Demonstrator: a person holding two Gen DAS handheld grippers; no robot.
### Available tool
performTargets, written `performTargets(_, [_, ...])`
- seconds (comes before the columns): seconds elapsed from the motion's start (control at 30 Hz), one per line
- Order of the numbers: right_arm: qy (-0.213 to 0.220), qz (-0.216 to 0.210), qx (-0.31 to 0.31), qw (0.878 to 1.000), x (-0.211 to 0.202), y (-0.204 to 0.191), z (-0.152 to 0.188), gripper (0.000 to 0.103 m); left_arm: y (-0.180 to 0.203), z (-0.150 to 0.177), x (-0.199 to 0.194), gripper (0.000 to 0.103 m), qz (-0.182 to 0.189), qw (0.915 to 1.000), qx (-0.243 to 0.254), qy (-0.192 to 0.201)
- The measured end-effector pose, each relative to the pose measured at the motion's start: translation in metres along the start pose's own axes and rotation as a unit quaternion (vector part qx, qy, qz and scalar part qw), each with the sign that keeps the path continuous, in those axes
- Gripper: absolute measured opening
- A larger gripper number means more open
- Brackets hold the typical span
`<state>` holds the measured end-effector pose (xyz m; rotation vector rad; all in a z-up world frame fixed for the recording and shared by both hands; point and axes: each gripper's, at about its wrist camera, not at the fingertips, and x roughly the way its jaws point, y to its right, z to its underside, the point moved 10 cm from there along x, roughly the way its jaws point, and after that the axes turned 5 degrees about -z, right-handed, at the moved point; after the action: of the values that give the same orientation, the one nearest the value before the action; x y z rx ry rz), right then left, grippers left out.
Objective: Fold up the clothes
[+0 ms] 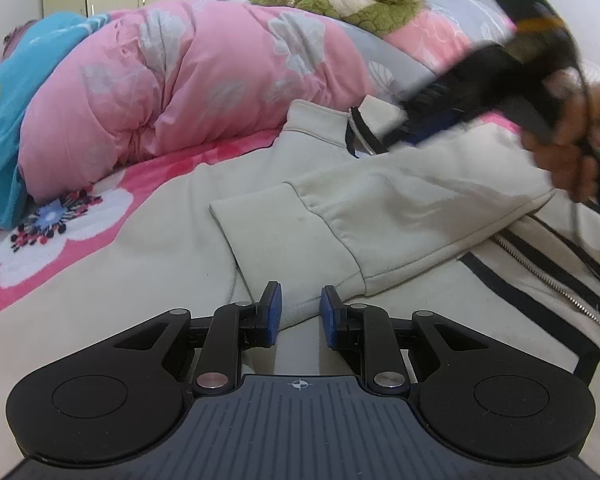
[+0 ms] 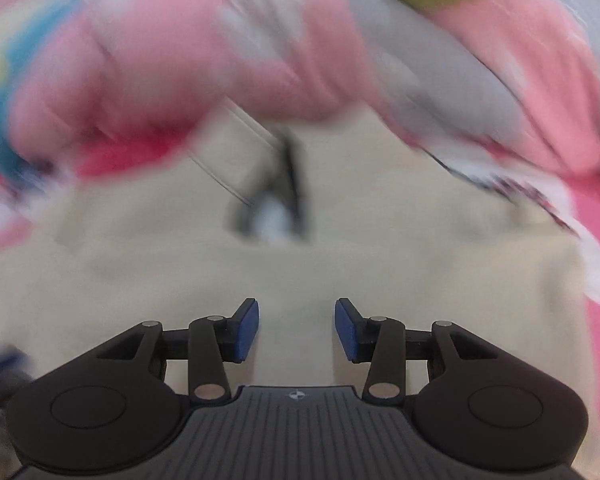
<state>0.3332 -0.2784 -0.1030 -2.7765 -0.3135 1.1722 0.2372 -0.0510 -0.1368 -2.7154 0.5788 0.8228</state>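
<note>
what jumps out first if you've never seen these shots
The big pink floral quilt, bunched up along the far side of the bed, grabs the eye first. In front of it a cream zip-up jacket lies spread out with one sleeve folded across its front. The right gripper sweeps blurred over the collar, jaws apart and holding nothing.

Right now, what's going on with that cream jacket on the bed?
A person is folding a cream zip jacket laid out on a flowery pink bed sheet. One sleeve is already folded across the body. The left tongs sit at the sleeve's cuff with nothing pinched between them. The right tongs, held in a hand, are open and empty above the jacket near its collar. A pink quilt is bunched behind.
</note>
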Motion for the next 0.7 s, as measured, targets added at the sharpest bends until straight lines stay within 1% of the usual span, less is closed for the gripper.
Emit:
performTargets(0.03, [0.012,-0.020,-0.008,1.000,0.004,-0.014,-0.003,0.045,0.000,0.001,-0.001,0.021,0.000,1.0000,0.001,0.000])
performTargets(0.07, [0.012,-0.036,-0.015,0.999,0.015,-0.024,-0.003,0.045,0.000,0.001,-0.001,0.021,0.000,1.0000,0.002,0.000])
performTargets(0.1, [-0.001,-0.032,-0.031,0.999,0.028,-0.032,0.002,0.045,0.000,0.002,-0.001,0.021,0.001,1.0000,0.002,-0.001])
performTargets(0.2, [-0.046,-0.008,-0.085,0.995,0.065,-0.053,0.021,0.050,-0.002,0.002,-0.002,0.021,0.004,1.0000,0.000,-0.002])
performTargets(0.3, [-0.045,-0.043,-0.075,0.995,0.057,-0.074,0.005,0.047,-0.003,0.001,-0.002,0.021,0.006,1.0000,-0.002,-0.003])
performTargets(0.37, [-0.042,-0.068,-0.065,0.995,0.050,-0.089,-0.007,0.047,-0.003,0.001,-0.002,0.021,0.007,1.0000,-0.002,-0.002])
performTargets(0.43, [-0.036,-0.086,-0.089,0.992,0.058,-0.109,-0.006,0.047,-0.003,0.001,-0.002,0.022,0.008,1.0000,-0.002,-0.002])
performTargets(0.47, [-0.049,-0.089,-0.099,0.990,0.071,-0.118,0.003,0.047,-0.003,0.002,-0.002,0.022,0.008,1.0000,-0.003,-0.002])
performTargets(0.5, [-0.065,-0.077,-0.109,0.989,0.085,-0.119,0.015,0.048,-0.003,0.002,-0.002,0.022,0.008,1.0000,-0.003,-0.002])
performTargets(0.53, [-0.048,-0.065,-0.126,0.989,0.091,-0.122,0.021,0.051,-0.003,0.002,-0.002,0.022,0.007,1.0000,-0.003,-0.002])
performTargets(0.6, [-0.042,-0.059,-0.129,0.989,0.086,-0.123,0.019,0.051,-0.004,0.002,-0.003,0.022,0.010,0.9999,-0.004,-0.001])
performTargets(0.63, [-0.048,-0.062,-0.110,0.991,0.082,-0.120,0.015,0.050,-0.004,0.002,-0.003,0.022,0.010,0.9999,-0.005,-0.001])
performTargets(0.7, [-0.047,-0.054,-0.086,0.994,0.069,-0.109,0.008,0.049,-0.004,0.002,-0.003,0.022,0.011,0.9999,-0.005,-0.001])
